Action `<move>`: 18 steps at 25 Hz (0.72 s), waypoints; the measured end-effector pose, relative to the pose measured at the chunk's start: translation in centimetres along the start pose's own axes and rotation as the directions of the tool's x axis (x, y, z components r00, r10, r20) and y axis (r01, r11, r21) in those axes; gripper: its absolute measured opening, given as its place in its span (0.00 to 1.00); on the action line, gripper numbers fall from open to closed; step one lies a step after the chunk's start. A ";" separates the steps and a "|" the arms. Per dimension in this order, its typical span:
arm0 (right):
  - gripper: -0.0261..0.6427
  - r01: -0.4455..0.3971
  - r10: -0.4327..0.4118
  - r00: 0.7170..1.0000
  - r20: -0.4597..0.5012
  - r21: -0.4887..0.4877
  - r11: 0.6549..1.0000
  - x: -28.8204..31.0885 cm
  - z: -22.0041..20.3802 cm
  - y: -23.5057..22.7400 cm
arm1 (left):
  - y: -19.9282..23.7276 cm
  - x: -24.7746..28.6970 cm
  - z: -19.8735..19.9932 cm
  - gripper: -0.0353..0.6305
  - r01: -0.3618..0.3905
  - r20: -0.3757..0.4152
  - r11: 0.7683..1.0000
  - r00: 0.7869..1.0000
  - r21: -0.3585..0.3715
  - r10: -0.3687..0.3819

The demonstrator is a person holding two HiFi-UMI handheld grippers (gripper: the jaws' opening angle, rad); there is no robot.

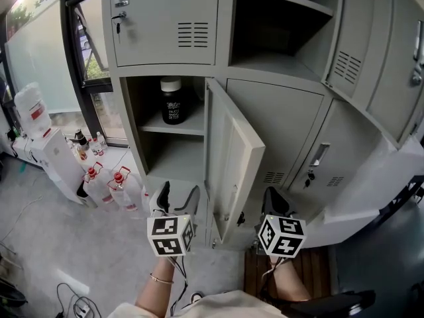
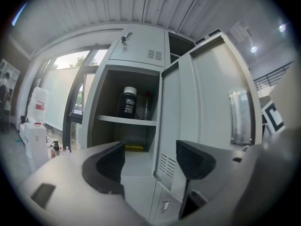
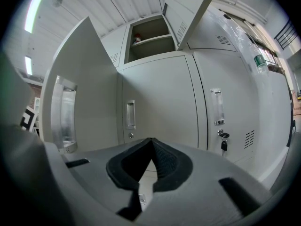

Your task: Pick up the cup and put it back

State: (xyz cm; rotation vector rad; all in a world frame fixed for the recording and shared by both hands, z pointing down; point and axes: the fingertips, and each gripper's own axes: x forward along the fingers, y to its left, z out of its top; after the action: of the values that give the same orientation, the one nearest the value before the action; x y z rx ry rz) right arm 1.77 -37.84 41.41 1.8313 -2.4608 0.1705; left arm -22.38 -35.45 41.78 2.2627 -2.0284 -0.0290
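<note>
1. Currently, the cup (image 1: 171,101), a black one with a white lid and pale print, is standing upright on the shelf (image 1: 189,128) inside the open compartment of the grey locker (image 1: 285,121); in the left gripper view the cup (image 2: 128,101) is sitting near the shelf's front edge, with a red-capped bottle (image 2: 147,105) just beside it on the right.
2. The left tongs (image 1: 179,194) are hanging in front of that compartment, lower than the shelf and well apart from the cup. Their jaws are standing wide apart (image 2: 150,159), and nothing is lying between them.
3. The right tongs (image 1: 275,199) are pointing at the closed locker doors to the right. Their jaws are meeting at the tips (image 3: 151,141) and gripping nothing.
4. The compartment's door (image 1: 232,154) is standing swung open between the two tongs.
5. Several clear water jugs (image 1: 109,187) with red caps are standing on the floor (image 1: 40,244) to the left of the locker.
</note>
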 end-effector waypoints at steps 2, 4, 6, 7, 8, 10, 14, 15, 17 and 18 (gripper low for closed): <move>0.03 0.001 -0.001 1.000 -0.002 0.002 1.000 0.0 -0.1 0.0 | 0.2 -0.1 0.1 0.54 -0.011 0.009 1.000 1.000 0.003 0.011; 0.03 0.002 -0.002 1.000 -0.004 0.002 1.000 0.1 -0.1 -0.1 | 0.4 -0.1 0.2 0.57 -0.019 0.016 1.000 1.000 0.000 0.019; 0.03 0.002 -0.002 1.000 -0.005 0.003 1.000 0.2 -0.1 0.0 | 0.6 0.0 0.3 0.58 -0.021 0.018 1.000 1.000 -0.004 0.021; 0.03 0.002 -0.002 1.000 -0.005 0.003 1.000 0.3 -0.1 0.0 | 0.7 0.0 0.3 0.59 -0.019 0.018 1.000 1.000 -0.007 0.019; 0.03 0.002 -0.002 1.000 -0.006 0.002 1.000 0.3 -0.1 -0.1 | 0.7 0.1 0.3 0.60 -0.016 0.017 1.000 1.000 -0.011 0.016; 0.03 0.002 -0.002 1.000 -0.006 0.002 1.000 0.5 -0.2 -0.1 | 0.8 0.4 0.3 0.61 -0.010 0.013 1.000 1.000 -0.018 0.010; 0.03 -0.001 0.001 1.000 -0.006 -0.001 1.000 0.8 -0.1 -0.2 | 1.2 1.2 0.1 0.61 -0.022 0.000 0.999 1.000 -0.026 0.022; 0.03 -0.002 0.002 1.000 -0.005 -0.002 1.000 0.8 0.0 -0.2 | 1.4 1.5 0.2 0.61 -0.028 -0.003 0.999 1.000 -0.026 0.028; 0.03 -0.002 0.002 1.000 -0.003 -0.004 1.000 0.9 0.1 -0.2 | 1.7 2.1 0.4 0.61 -0.037 -0.006 0.999 0.999 -0.022 0.037; 0.03 -0.002 0.002 1.000 -0.002 -0.005 1.000 0.9 0.2 -0.2 | 1.8 2.5 0.6 0.61 -0.039 -0.007 0.999 0.999 -0.021 0.038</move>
State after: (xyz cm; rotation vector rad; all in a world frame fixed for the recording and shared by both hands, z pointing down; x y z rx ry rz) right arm 1.71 -38.82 41.37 1.8258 -2.4595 0.1662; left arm -23.98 -38.14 41.51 2.2076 -2.0576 -0.0396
